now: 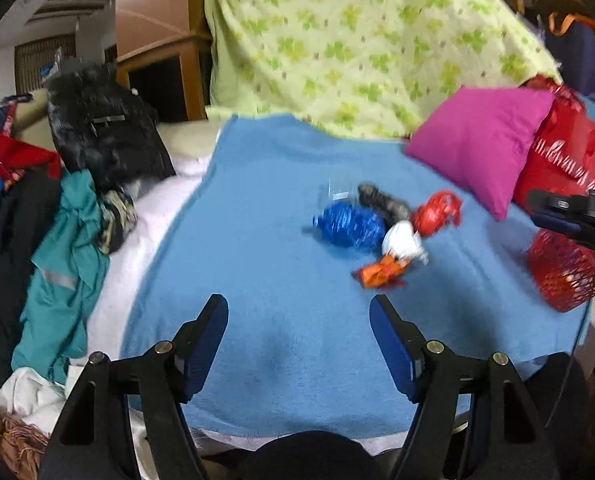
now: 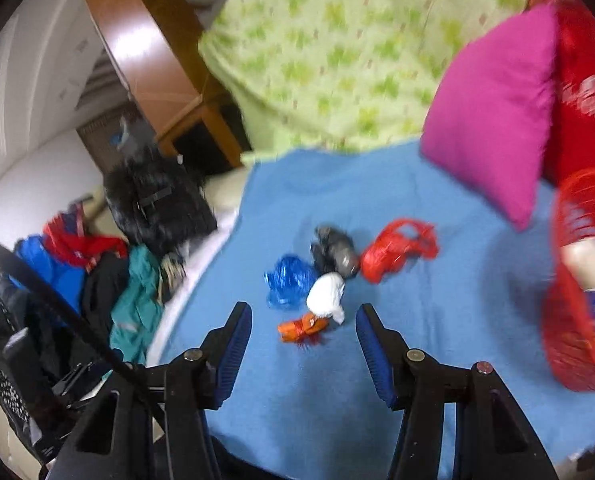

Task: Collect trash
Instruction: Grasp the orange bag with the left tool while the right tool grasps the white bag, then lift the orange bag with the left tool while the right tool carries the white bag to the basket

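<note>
Both tongs, left (image 1: 299, 322) and right (image 2: 303, 330), agape, empty; red basket (image 2: 577, 320) blurred, cropped.

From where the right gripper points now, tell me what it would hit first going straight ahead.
Most likely the orange wrapper, lying just ahead between the open right gripper fingers, with the white wad right behind; depth is uncertain.

I see a bed spread with a blue blanket (image 1: 257, 272) — on it a cluster of crumpled trash: blue wrapper (image 1: 347, 226), grey wad (image 1: 381, 200), red bag (image 1: 435, 210), white wad (image 1: 403, 240), orange wrapper (image 1: 379, 274) — plus a magenta pillow (image 1: 481, 144) and red mesh basket (image 1: 565, 276).
</note>
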